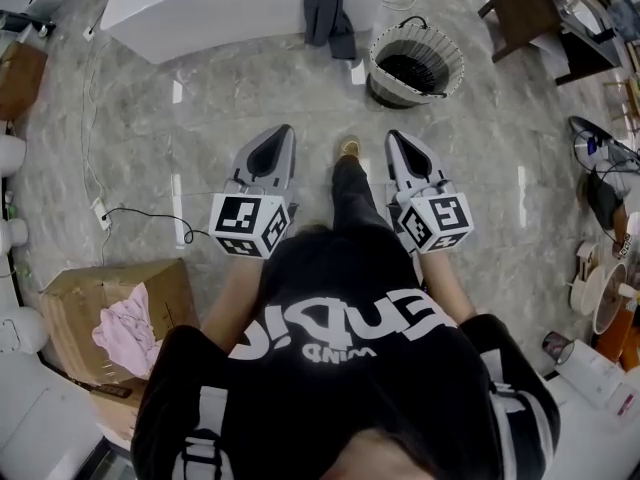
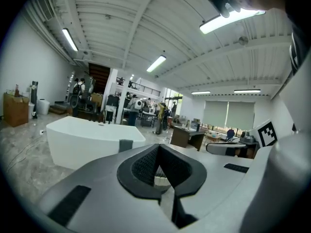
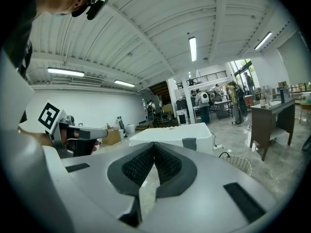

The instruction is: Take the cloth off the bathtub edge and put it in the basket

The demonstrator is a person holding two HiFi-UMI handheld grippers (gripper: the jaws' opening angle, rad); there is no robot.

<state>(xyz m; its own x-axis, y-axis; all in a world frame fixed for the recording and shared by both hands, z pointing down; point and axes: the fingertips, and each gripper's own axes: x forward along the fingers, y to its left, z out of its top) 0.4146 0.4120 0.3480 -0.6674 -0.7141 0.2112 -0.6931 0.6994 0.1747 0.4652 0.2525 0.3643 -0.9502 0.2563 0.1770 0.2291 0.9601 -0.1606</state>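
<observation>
The dark grey cloth [image 1: 328, 13] hangs over the front edge of the white bathtub [image 1: 200, 8], near the tub's right end. Part of it drapes down the tub's side toward the floor [image 1: 150, 118]. The basket [image 1: 415, 65] stands on the floor just beside that end of the tub, close to the cloth but not touching it. It is round and pale, and it looks dark inside. The left gripper [image 1: 283, 131] is held out over the grey floor, well apart from the cloth. Its two jaws are closed tight together with nothing between them. The right gripper [image 1: 395, 136] is held out next to it. Its jaws are pressed together too, and they hold nothing. Both grippers point toward the tub. Between them you can see the person's leg and one shoe [image 1: 349, 148]. The person wears a black shirt [image 1: 340, 328] with white letters. By the left edge of the floor sits a brown cardboard box [image 1: 70, 303] with something pink [image 1: 125, 333] on it. A thin black cable [image 1: 140, 213] lies on the floor near the box. A dark wooden table [image 1: 530, 8] stands at the far right corner of the floor.
</observation>
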